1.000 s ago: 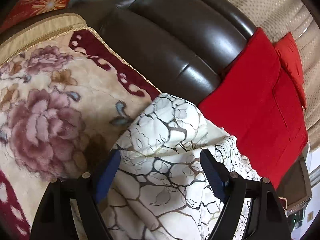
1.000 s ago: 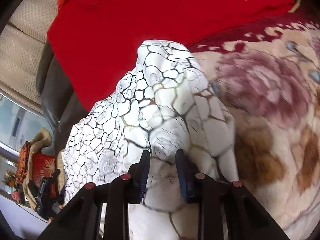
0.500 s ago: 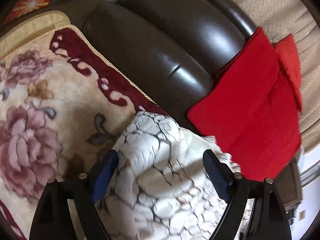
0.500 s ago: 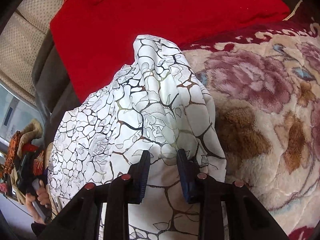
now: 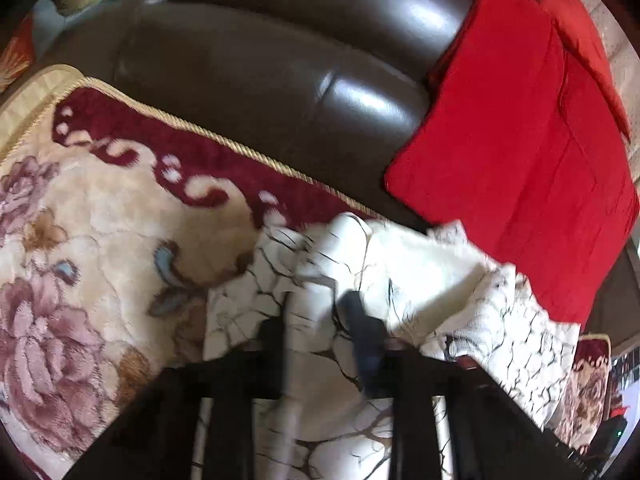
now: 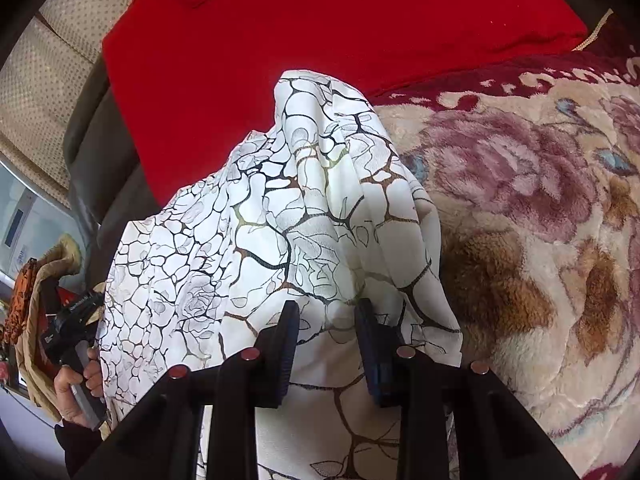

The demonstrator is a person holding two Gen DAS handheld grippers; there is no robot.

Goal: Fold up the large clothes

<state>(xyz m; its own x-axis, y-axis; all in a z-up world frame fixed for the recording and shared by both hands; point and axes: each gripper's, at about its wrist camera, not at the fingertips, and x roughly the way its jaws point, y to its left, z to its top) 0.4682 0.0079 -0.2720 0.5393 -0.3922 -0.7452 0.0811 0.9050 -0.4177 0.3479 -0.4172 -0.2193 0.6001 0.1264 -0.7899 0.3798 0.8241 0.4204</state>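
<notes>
A white garment with a black crackle print [image 5: 400, 280] [image 6: 280, 216] lies bunched on a floral blanket [image 5: 80, 264] [image 6: 540, 208] on a sofa. My left gripper [image 5: 316, 320] is blurred with motion; its fingers stand close together with a fold of the garment between them. My right gripper [image 6: 326, 312] is shut on a raised fold of the same garment, which drapes away from the fingers toward the red cushion.
A dark brown leather sofa back [image 5: 280, 80] runs behind the blanket. Red cushions [image 5: 520, 140] [image 6: 320, 20] lean beside the garment. A person's hand holding the other gripper's handle [image 6: 76, 360] shows at the lower left of the right wrist view.
My left gripper's fingers have closed from wide open onto the garment. The right gripper stays shut on the fold and has lifted it a little.
</notes>
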